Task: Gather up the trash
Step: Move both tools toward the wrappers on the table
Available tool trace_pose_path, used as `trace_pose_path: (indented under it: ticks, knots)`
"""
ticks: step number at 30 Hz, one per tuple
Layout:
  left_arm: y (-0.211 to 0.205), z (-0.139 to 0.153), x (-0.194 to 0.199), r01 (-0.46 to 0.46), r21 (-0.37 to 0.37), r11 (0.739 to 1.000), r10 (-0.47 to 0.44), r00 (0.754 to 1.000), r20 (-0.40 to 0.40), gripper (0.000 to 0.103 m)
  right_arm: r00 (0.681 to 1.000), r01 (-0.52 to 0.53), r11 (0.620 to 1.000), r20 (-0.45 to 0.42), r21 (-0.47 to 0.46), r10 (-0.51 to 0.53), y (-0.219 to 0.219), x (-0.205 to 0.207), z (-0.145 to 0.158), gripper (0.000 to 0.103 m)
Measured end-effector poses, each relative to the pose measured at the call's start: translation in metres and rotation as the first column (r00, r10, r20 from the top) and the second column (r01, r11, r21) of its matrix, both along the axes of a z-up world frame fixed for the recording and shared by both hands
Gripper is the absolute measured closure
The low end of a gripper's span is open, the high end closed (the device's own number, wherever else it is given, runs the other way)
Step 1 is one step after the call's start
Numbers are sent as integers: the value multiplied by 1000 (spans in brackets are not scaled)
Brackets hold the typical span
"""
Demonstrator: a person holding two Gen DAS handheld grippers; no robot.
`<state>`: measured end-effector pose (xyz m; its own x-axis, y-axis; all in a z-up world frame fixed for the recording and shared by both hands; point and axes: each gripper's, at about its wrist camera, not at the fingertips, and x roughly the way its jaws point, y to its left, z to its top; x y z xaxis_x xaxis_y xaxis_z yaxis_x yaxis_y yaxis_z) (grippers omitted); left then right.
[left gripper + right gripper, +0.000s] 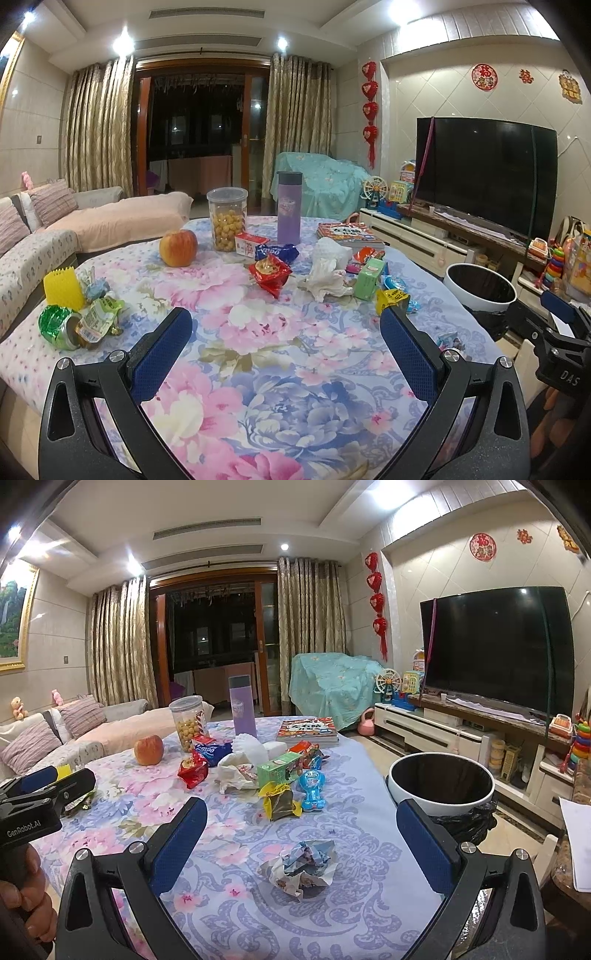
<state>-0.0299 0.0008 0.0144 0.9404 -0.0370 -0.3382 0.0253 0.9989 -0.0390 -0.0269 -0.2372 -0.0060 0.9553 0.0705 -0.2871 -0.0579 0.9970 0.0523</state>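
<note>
Both sets of tongs are up over the floral-cloth worktop (236, 834) and I've got nothing in either. My left tongs (286, 334) are spread wide, blue pads well apart, only flowered cloth between them. My right tongs (301, 825) are just as wide and empty, and sitting between the pads, resting on the cloth, is a crumpled blue-and-white paper wrapper (301, 864), not touched by either finger.

From the right wrist view, at twelve o'clock beyond that wrapper lies the main litter: a yellow-and-brown torn foil packet (279, 799) just beside a blue plastic candy toy (313, 786), a green drink carton (279, 770) behind them, a crumpled white tissue (236, 770) and a red snack bag (192, 770) off toward eleven. A red-yellow apple (149, 749) sits further out at ten.

At two o'clock, off the worktop's edge, stands the round white bin with a black liner (441, 801), its mouth open upward.

From the left wrist view, at nine o'clock, a green foil can on its side (59, 328) touches a crumpled green-and-white wrapper (98, 319), near a yellow plastic comb-edged piece (63, 288).
</note>
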Motion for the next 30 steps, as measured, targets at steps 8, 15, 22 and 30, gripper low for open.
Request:
trace_pose_path:
  ticks: [8, 15, 22, 30]
  knots:
    - [0, -2, 1, 3, -2, 1000, -3, 1000, -4, 0, 1000, 0, 1000, -21, 1, 1, 1, -2, 1, 0]
    - [1, -6, 3, 11, -8, 1000, -12, 1000, -18, 0, 999, -11, 1000, -42, -3, 11, 2, -5, -1, 0]
    - [-4, -17, 16, 40, -16, 999, -41, 996, -77, 0, 997, -17, 1000, -70, 2, 17, -8, 1, -11, 0]
    - [-17, -37, 42, 93, -21, 995, -95, 979, -180, 0, 983, -11, 999, -185, 48, 20, -19, 21, -34, 1]
